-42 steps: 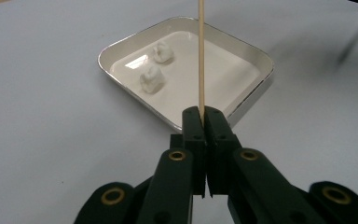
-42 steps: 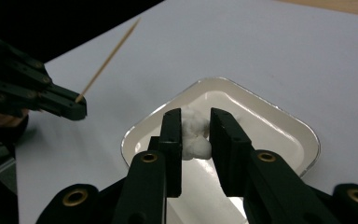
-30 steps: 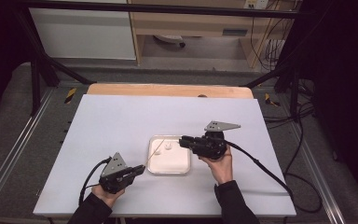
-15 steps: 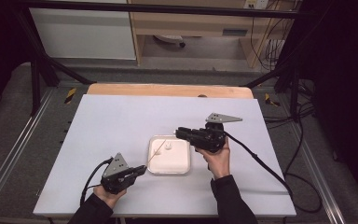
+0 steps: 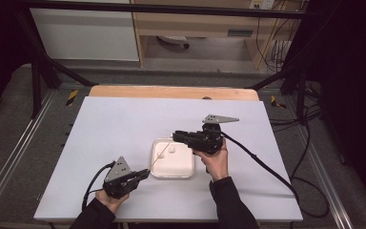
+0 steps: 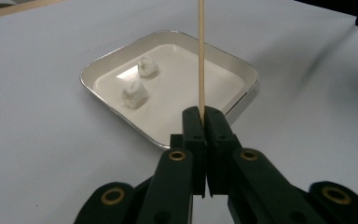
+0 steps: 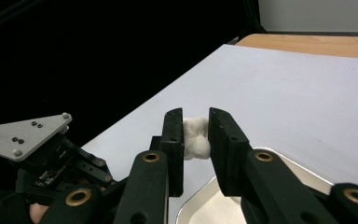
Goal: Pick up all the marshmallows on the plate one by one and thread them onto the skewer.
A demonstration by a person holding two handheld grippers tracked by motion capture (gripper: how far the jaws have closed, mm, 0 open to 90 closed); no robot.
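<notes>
A white square tray [image 5: 180, 167] lies mid-table and holds two marshmallows [image 6: 134, 93] [image 6: 147, 66]. My left gripper [image 5: 144, 174], at the tray's near-left corner, is shut on a thin wooden skewer [image 6: 200, 56]. The skewer slants up over the tray [image 6: 242, 77] as a pale line [image 5: 161, 155]. My right gripper [image 5: 176, 137] hovers above the tray's far edge, pointing left. Its jaws are shut on a third white marshmallow [image 7: 196, 138]. The right gripper view also takes in the left gripper [image 7: 42, 156] down at the lower left and a corner of the tray [image 7: 200, 211].
The white tabletop [image 5: 119, 124] has free room on every side of the tray. A wooden strip [image 5: 171, 92] runs along its far edge. Cables trail from both grippers, the right one [image 5: 267, 167] toward the near right edge. Black frame rails flank the table.
My right gripper has risen a little and shifted left over the tray's far edge, marshmallow still in its jaws. The left gripper and skewer have stayed put.
</notes>
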